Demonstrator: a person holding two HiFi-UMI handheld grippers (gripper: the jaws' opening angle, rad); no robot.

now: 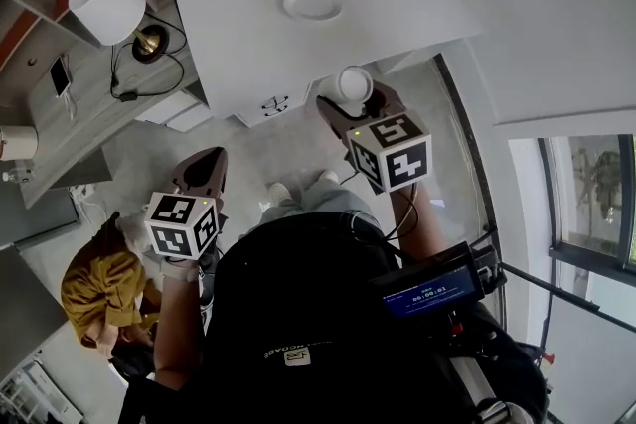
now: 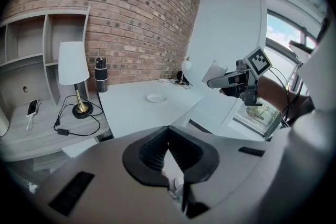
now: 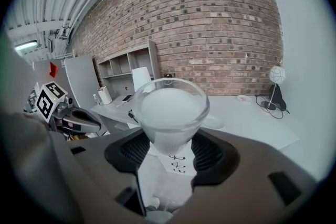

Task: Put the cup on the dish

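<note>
Clamping the frosted cup [image 3: 169,110] between its jaws, the right hand-held gripper [image 1: 350,102] is held in the air at the near edge of the white worktop [image 1: 248,45] — the dish [image 1: 311,4] is seen further in, well apart from the cup. The left hand-held gripper [image 1: 209,160] is held back over the floor [image 1: 139,149], jaws together, nothing between them.

Screen [image 1: 429,294]: blue, near right, at the person's side; a row of white digits with colons, too small to read surely.
Back print [image 1: 288,352]: pale lettering on black fabric, near centre, upside down, not legible.
Cube on right gripper [image 1: 354,99]: black-and-white square markers, no letters or numbers.
Cube on left gripper [image 1: 211,159]: same kind of markers, no letters.
Red sign [image 3: 52,68]: far left, unreadable.
</note>
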